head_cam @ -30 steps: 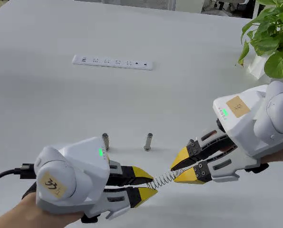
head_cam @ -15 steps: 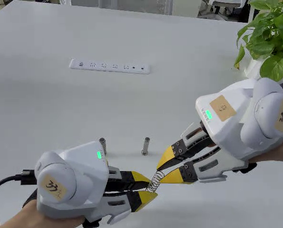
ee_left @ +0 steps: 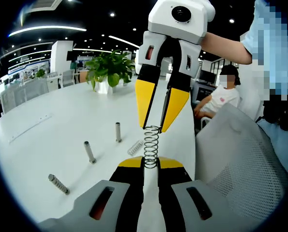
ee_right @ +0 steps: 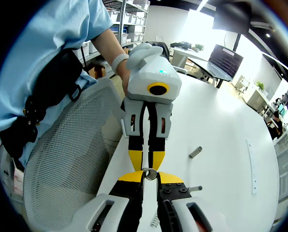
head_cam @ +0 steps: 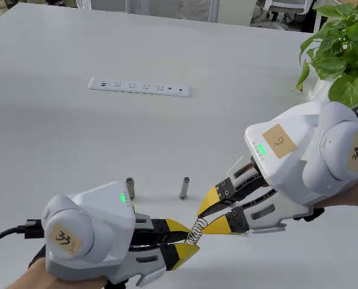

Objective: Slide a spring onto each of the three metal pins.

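Spring between both near-closed jaws

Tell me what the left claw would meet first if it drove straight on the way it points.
The right claw, most likely: it faces the left claw tip to tip, the spring held between them.

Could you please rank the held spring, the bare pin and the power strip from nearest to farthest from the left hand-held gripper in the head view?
1. The held spring, clamped by the left hand-held gripper.
2. The bare pin, just beyond, mid-table.
3. The power strip, far back.
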`<move>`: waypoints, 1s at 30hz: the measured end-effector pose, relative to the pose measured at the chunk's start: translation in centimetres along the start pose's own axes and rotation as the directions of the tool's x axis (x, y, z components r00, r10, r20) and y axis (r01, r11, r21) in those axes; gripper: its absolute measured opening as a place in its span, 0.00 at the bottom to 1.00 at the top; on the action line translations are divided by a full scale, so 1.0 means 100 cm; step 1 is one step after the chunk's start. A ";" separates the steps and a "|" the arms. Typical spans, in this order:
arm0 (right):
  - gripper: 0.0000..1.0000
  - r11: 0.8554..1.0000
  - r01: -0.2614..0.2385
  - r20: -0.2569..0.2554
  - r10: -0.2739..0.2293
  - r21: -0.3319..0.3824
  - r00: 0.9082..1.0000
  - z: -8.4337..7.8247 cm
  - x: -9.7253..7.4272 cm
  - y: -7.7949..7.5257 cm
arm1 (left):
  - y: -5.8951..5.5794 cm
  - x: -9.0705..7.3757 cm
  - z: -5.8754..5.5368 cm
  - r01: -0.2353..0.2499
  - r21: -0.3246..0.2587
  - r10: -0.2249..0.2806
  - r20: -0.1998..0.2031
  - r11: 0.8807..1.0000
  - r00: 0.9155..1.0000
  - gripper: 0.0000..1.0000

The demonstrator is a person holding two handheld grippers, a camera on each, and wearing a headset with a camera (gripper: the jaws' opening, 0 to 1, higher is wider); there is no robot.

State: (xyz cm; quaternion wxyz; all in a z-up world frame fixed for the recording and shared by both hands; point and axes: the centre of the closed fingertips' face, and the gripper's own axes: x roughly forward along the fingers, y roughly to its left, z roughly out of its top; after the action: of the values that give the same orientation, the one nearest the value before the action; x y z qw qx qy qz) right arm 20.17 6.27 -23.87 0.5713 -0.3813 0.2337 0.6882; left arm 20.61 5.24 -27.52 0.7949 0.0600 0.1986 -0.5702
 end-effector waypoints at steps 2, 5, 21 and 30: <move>0.07 1.000 0.002 0.001 -0.002 0.002 1.000 0.000 -0.001 0.000 | 0.000 0.000 0.001 0.001 -0.006 -0.001 0.004 1.000 1.000 0.06; 0.07 1.000 0.007 -0.004 -0.007 -0.001 1.000 -0.002 -0.001 0.000 | 0.001 0.000 0.000 -0.001 -0.005 0.001 0.006 1.000 1.000 0.06; 0.26 0.997 -0.034 -0.074 0.039 0.063 0.997 -0.006 -0.002 -0.001 | 0.002 0.004 -0.007 -0.009 0.054 0.011 -0.040 0.998 0.999 0.06; 0.20 0.988 -0.116 -0.142 0.130 0.102 0.981 -0.011 0.009 0.002 | 0.003 0.009 -0.004 -0.018 0.058 0.020 -0.038 0.998 0.999 0.06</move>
State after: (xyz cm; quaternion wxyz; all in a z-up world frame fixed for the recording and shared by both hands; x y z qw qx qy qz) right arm 20.23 5.99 -25.26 0.5258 -0.3892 0.3303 0.6804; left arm 21.01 4.70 -28.29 0.7943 0.0955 0.1968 -0.5668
